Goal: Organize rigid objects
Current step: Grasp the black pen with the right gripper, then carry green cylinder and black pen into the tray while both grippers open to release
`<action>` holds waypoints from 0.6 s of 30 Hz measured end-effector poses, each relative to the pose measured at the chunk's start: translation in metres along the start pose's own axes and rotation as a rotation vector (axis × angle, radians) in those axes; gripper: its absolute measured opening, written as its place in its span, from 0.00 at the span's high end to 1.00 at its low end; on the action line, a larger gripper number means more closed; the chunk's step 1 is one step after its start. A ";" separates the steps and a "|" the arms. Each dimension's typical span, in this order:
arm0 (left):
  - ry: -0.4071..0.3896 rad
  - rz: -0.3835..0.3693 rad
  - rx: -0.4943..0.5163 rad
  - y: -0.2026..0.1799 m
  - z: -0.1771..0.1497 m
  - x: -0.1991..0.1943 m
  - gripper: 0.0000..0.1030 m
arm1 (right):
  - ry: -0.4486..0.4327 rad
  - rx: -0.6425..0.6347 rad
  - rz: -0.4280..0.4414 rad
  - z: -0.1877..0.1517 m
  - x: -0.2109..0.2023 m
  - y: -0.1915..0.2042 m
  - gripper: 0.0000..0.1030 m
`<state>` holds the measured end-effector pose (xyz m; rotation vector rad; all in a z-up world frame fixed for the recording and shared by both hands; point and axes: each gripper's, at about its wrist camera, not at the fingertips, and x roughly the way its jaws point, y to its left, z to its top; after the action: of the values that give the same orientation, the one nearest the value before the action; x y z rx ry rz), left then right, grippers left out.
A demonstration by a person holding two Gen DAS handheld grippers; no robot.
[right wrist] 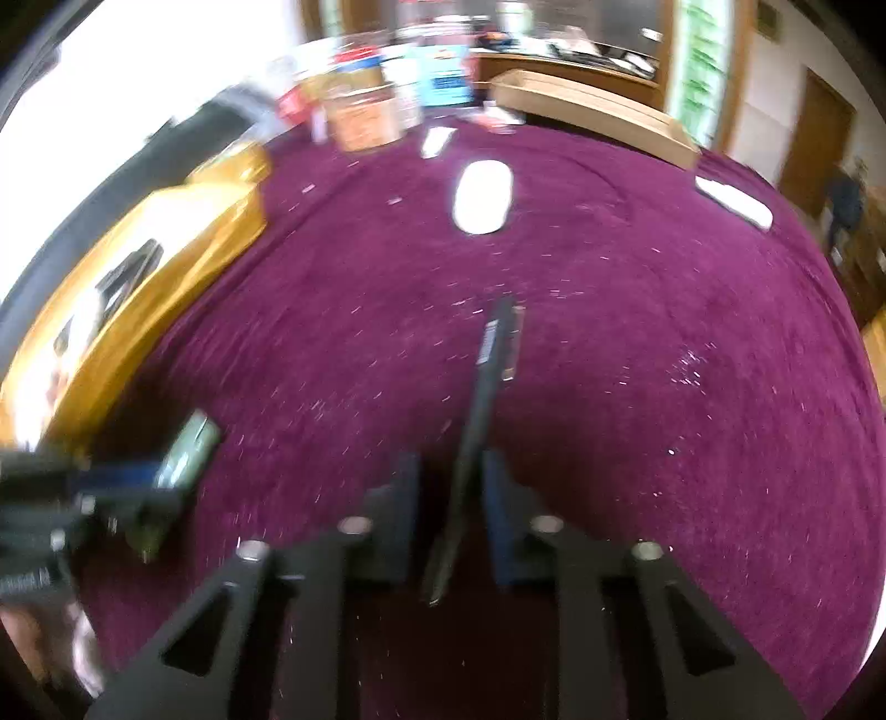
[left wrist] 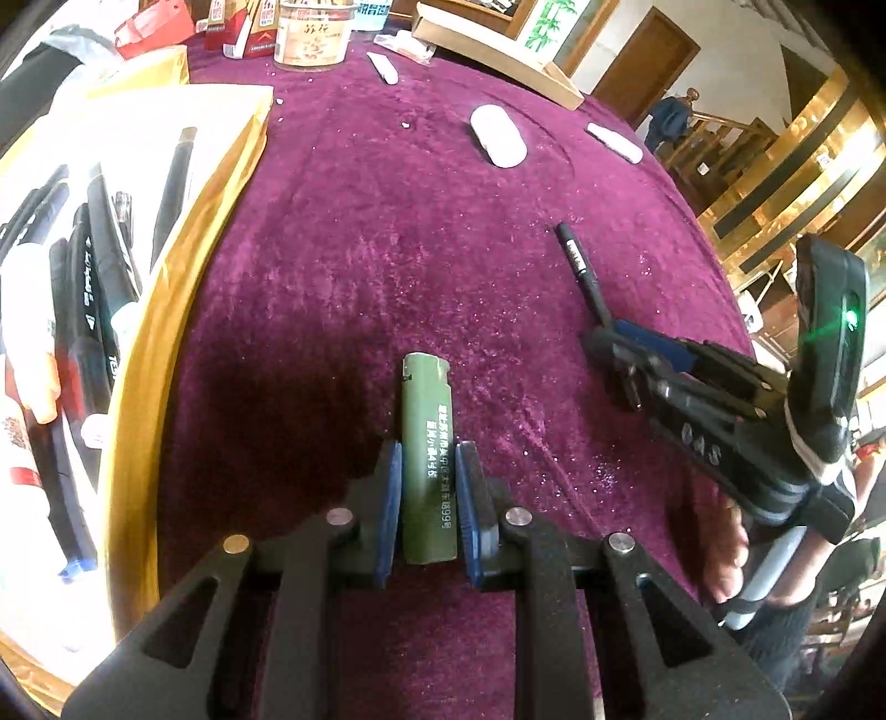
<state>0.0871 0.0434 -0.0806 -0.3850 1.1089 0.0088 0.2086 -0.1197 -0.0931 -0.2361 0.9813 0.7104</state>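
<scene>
Purple cloth point(left wrist: 360, 232); left tongs point(left wrist: 427, 493) clamp green lighter point(left wrist: 427, 443); right tongs point(right wrist: 451, 498) grip black pen point(right wrist: 482, 399).

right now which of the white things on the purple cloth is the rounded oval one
The white oval case lying mid-table. The two other white pieces, one nearer the jar and one by the far right edge, are thin flat sticks.

Purple velvet table point(left wrist: 387, 232) — gold box point(left wrist: 166, 310), white case point(left wrist: 497, 135), jar point(left wrist: 313, 33)
</scene>
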 end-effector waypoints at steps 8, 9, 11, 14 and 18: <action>-0.021 0.059 0.021 -0.006 -0.013 -0.006 0.84 | -0.071 0.096 0.104 -0.040 -0.026 0.023 0.92; -0.021 0.050 0.016 -0.005 -0.015 -0.007 0.85 | -0.081 0.104 0.109 -0.046 -0.030 0.026 0.92; -0.012 0.006 -0.006 0.003 -0.016 -0.011 0.85 | -0.093 0.124 0.136 -0.054 -0.035 0.031 0.92; 0.014 -0.091 -0.052 0.014 -0.019 -0.015 0.85 | -0.107 0.167 0.180 -0.060 -0.039 0.036 0.92; -0.014 -0.118 -0.072 0.022 -0.029 -0.029 0.85 | -0.116 0.180 0.228 -0.059 -0.039 0.048 0.92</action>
<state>0.0446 0.0600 -0.0729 -0.5137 1.0724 -0.0531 0.1236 -0.1298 -0.0877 0.0754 0.9635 0.8281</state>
